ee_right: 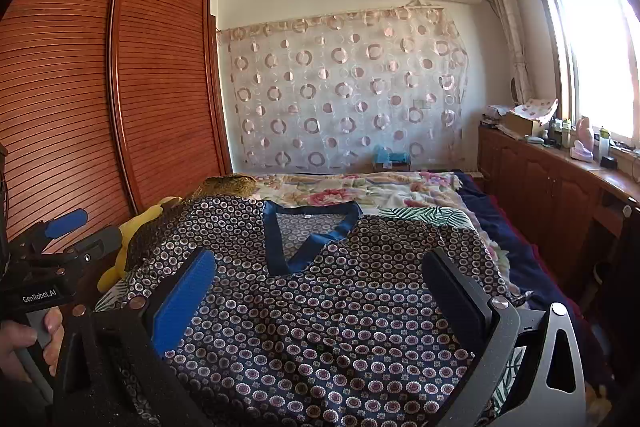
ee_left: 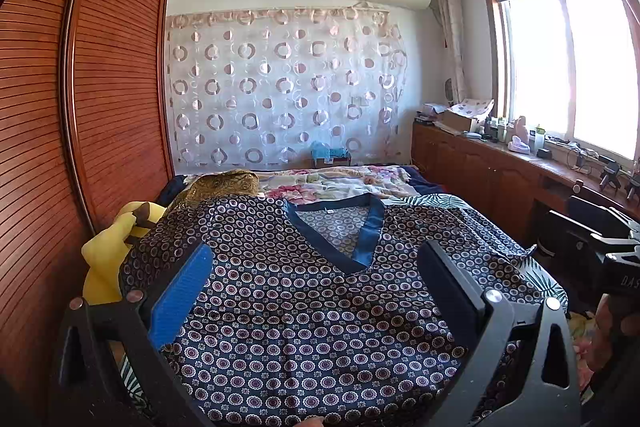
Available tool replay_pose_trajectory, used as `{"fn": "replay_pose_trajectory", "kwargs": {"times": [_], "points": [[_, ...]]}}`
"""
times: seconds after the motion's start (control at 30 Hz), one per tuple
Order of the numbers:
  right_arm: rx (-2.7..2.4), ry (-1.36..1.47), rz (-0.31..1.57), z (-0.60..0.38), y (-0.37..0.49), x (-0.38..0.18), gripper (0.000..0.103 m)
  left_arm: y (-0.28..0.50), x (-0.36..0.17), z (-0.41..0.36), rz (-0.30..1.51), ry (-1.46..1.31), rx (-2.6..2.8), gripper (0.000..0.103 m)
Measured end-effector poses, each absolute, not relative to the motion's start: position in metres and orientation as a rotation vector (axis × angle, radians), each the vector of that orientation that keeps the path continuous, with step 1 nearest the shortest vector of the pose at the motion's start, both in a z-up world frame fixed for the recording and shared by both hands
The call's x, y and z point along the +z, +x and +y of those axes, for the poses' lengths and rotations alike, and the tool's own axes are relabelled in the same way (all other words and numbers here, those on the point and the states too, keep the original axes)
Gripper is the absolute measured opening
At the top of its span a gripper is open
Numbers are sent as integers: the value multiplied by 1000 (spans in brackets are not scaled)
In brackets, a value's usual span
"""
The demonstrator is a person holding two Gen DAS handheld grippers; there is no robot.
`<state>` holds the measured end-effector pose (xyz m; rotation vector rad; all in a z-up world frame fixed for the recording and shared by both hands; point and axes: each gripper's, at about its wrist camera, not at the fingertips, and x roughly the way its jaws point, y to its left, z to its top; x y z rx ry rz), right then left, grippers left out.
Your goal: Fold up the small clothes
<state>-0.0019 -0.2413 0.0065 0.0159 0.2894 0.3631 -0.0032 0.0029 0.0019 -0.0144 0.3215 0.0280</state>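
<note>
A dark blue top [ee_left: 320, 307] [ee_right: 320, 315] printed with small circles lies spread flat on the bed, its blue V-neck collar [ee_left: 362, 239] [ee_right: 304, 247] toward the far side. My left gripper [ee_left: 316, 263] hovers over the top's body, jaws wide open with nothing between its blue pads [ee_left: 180, 299]. My right gripper [ee_right: 320, 267] also hangs above the top, wide open and empty. In the right wrist view the left gripper [ee_right: 80, 231] shows at the left edge, held by a hand [ee_right: 24, 343]. The right gripper's body [ee_left: 608, 251] shows at the right edge of the left wrist view.
A yellow plush toy [ee_left: 108, 255] [ee_right: 132, 239] and a brown patterned pillow [ee_left: 224, 187] lie at the bed's left, by the wooden wardrobe [ee_left: 100, 107]. A floral blanket [ee_left: 340, 183] covers the far bed. A wooden cabinet [ee_left: 500, 179] with clutter runs under the window at right.
</note>
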Motion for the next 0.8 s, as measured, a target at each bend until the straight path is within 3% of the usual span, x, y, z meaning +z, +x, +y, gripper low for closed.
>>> {"fn": "replay_pose_trajectory", "kwargs": {"times": [0.8], "points": [[364,25,287,-242,-2,5,103,-4,6,5,312,-9,28,102]]}}
